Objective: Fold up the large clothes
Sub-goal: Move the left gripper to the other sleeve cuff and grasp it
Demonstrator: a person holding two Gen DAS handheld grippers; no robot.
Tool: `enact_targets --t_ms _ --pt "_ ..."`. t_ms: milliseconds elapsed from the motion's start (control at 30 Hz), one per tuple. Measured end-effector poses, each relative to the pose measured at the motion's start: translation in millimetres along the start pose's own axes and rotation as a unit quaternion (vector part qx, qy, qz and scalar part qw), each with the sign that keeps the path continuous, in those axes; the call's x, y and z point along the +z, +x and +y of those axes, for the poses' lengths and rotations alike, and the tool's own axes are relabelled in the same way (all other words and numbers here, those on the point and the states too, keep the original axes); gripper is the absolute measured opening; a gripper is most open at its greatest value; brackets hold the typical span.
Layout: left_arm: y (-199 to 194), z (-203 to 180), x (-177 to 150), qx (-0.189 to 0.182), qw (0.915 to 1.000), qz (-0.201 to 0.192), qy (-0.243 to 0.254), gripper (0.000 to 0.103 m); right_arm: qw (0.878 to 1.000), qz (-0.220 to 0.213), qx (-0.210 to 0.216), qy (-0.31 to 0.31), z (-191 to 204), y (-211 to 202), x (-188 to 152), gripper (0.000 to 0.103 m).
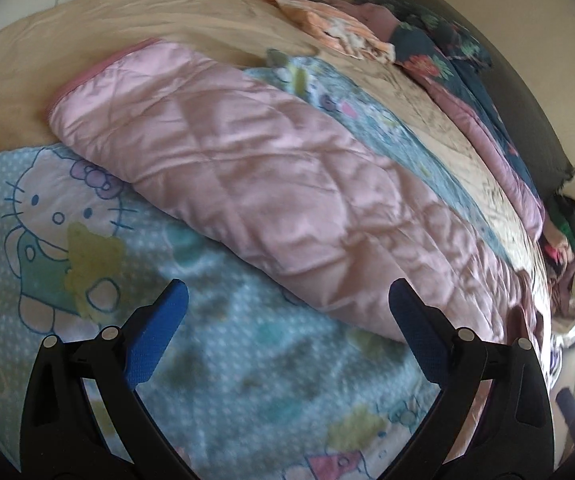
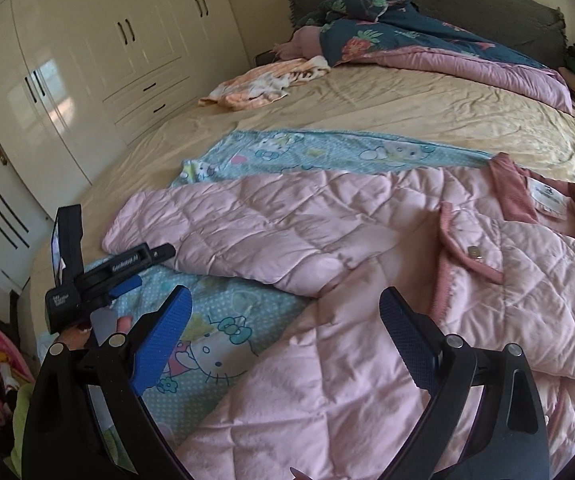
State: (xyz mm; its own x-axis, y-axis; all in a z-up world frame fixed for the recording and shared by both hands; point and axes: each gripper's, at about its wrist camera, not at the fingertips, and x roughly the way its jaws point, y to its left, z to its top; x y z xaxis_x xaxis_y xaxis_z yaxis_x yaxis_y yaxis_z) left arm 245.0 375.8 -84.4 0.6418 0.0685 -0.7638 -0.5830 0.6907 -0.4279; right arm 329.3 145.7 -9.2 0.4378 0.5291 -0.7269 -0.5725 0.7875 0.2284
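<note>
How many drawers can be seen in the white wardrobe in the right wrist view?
2: an upper drawer and a lower drawer, stacked in the wardrobe beside the bed, below the double doors. Others may lie hidden behind the bed.

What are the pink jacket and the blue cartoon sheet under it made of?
Pink jacket: looks like quilted, padded synthetic with a slight sheen; diamond stitching, puffy folds, ribbed knit collar. Blue cartoon sheet: probably thin printed cotton or polyester; it looks matte and lies flat.

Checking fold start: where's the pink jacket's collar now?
Right wrist view, far right: the collar lies on the pink quilted jacket, beside the cartoon-print blanket.
</note>
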Motion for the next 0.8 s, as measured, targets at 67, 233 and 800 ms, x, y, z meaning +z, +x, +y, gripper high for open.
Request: enact_targets --t_ms 67,233,800 --pt "4.3 8.5 4.9 -0.004 0.9998 -0.004 -0.019 0.094 1.0 0.002 0.001 -0.003 1.9 4.4 -0.2 0.094" --pt "14.9 25.7 23.8 -0.009 0.9977 -0.024 -0.062 0.094 1.0 0.008 0.002 0.003 -4.7 8.6 -2.5 0.094" --pt "14.9 63.8 50.4 0.008 0.99 -0.088 -0.11 0.028 0.997 -0.028 -0.005 0.072 -60.3 -43.2 -14.7 0.094"
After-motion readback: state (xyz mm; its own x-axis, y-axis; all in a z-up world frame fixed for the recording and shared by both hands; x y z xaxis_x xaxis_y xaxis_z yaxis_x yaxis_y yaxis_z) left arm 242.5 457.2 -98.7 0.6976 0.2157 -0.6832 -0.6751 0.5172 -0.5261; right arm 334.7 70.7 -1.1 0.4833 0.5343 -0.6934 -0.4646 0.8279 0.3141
